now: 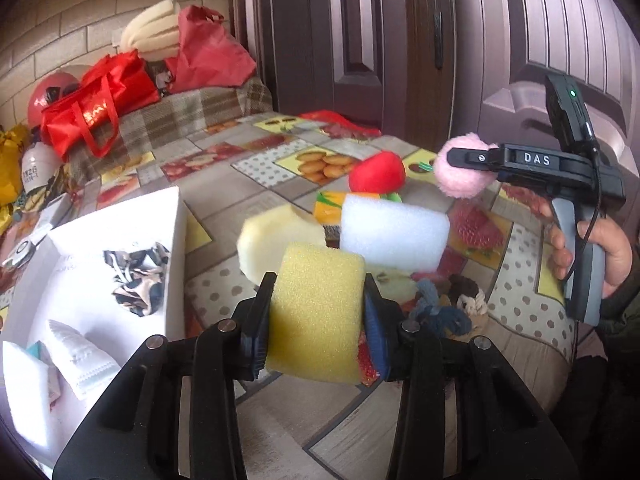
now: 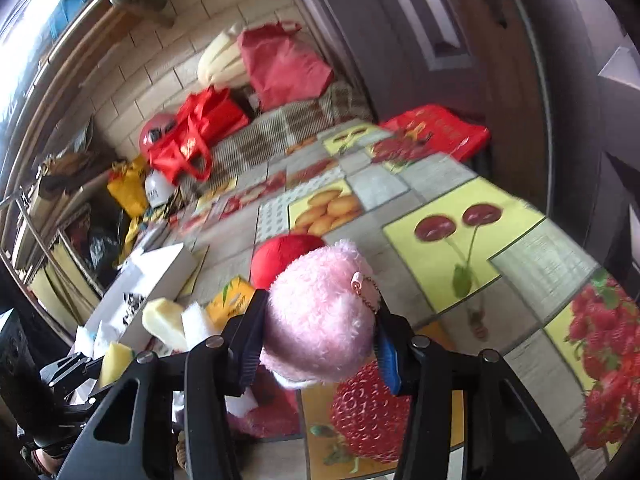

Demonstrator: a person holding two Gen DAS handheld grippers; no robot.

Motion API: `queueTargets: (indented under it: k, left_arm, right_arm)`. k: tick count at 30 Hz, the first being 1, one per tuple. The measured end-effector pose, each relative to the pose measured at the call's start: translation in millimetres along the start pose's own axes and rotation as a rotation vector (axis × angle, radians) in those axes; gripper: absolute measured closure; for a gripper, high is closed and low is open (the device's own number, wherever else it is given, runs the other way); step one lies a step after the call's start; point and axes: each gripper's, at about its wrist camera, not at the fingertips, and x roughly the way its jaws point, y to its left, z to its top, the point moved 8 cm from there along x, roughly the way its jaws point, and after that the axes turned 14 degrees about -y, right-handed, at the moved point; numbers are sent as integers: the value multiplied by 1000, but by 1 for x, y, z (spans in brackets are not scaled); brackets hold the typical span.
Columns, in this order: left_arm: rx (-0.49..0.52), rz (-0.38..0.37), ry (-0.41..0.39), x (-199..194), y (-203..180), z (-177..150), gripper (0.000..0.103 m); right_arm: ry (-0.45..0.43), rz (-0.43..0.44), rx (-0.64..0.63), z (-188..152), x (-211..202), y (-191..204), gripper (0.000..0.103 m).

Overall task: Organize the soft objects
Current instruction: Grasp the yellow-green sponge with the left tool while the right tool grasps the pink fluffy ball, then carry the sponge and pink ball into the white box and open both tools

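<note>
Yellow sponge [image 1: 316,312] sits squeezed between the two fingers [image 1: 260,320] of the left gripper [image 1: 318,320], lifted clear of the fruit-print worktop [image 1: 280,412], its block filling the gap from pad to pad. Pink plush ball [image 2: 320,320] is pinched the same way between the fingers [image 2: 250,340] of the right gripper [image 2: 320,344], raised above the cloth. White foam block [image 1: 394,232], a pale sponge [image 1: 280,236] and a red plush [image 1: 376,178] lie just beyond the yellow sponge. White box [image 1: 176,264] stands open to the left, a patterned scrunchie [image 1: 138,276] inside
</note>
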Motion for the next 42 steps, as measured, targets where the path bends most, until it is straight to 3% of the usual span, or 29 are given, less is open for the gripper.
queueTargets:
  k: [5,10,19,24,32,42]
  left_arm:
    - [9,90,-94,-24,19,10,63]
    - [-42,143,-129,-37,43,9,63]
    - [-88,236,-166,-55,78,6,63]
    - [22,339,-177,-66,98,2,63]
    - [-100,373,-160,-78,144,-11,63]
    - [-150,469,-164,-91,188,-20,63]
  right_arm:
    - [-183,8,-63,11,-31,26,54]
    - [-246,54,-131,9,-39,64,54]
    - [-220,168,-224,-7,-25,127,54]
    - [-200,225,-306,-21,-20,163,54]
    - [-169,290,-404,-40,-12,204,54]
    - [-101,354,-458,-61,4,241,54]
